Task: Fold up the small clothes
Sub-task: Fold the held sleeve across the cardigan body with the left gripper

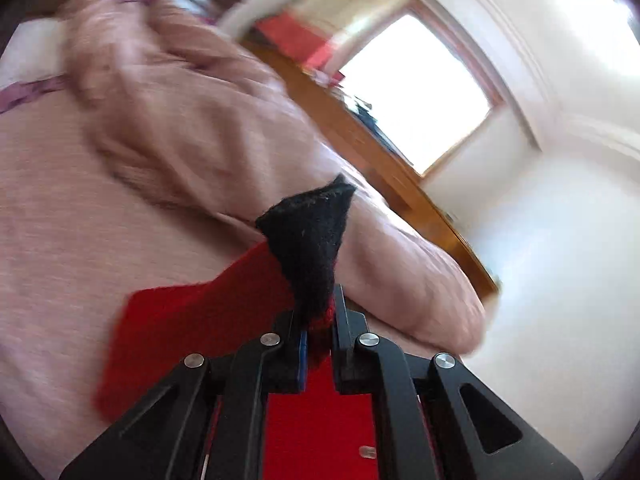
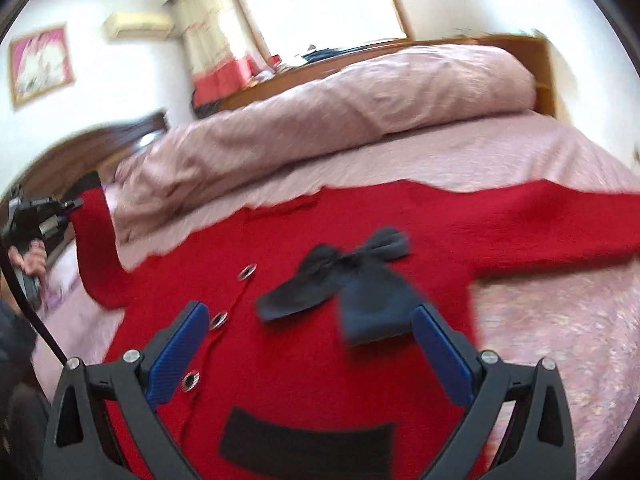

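Bed (image 2: pixel 540 160): pink cover, rolled duvet (image 2: pixel 360 96) at far side. Red cardigan (image 2: pixel 320 360) lies spread flat on the near part, black bow (image 2: pixel 344 280) on its chest. Right gripper (image 2: pixel 312 344): jaws wide apart, holding nothing, above the bow. Left gripper (image 1: pixel 318 320): jaws clamped on the black-edged sleeve cuff (image 1: pixel 312 240), lifted at far left

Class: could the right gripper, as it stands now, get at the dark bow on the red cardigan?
Probably yes. The right gripper is open above the red cardigan, and the dark bow lies uncovered just ahead of its fingers, with nothing between. The left gripper is off at the cuff.
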The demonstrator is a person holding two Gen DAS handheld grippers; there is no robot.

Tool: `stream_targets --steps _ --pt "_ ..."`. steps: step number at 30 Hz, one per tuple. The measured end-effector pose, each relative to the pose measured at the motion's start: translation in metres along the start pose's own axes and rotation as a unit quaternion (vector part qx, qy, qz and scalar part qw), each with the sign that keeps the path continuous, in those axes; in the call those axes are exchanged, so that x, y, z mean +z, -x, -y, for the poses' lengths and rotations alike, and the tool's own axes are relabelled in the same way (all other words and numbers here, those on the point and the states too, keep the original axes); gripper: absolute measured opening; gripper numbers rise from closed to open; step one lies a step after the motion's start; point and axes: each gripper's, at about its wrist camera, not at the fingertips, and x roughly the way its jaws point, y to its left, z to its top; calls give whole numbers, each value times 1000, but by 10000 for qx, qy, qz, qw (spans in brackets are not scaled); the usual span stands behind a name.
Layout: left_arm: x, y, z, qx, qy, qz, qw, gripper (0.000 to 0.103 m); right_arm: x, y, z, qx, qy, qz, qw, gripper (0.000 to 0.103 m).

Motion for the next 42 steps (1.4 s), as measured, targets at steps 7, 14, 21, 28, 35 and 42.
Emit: stream_targets --steps 7,14,21,28,35,42 --pt "-86 -81 102 -549 -473 -768 9944 2 -6 26 86 119 -1764 255 9839 103" --pt "-173 -119 146 -477 -1421 -1358 9793 2 -6 35 95 168 -1744 363 9839 103" --pt "-220 -126 159 -369 -1870 -1617 9683 2 -3 29 87 281 -1613 224 9863 103" --pt "-224 -138 167 -267 -2197 -1637 9614 2 -2 21 77 298 -1540 128 9875 103" --pt "-239 -146 170 -210 -2132 -1898 9582 10 -6 21 79 232 -1614 90 9866 103" --pt "-266 -148 168 -627 -1510 -2591 9519 35 -5 25 81 299 -1647 140 9858 103"
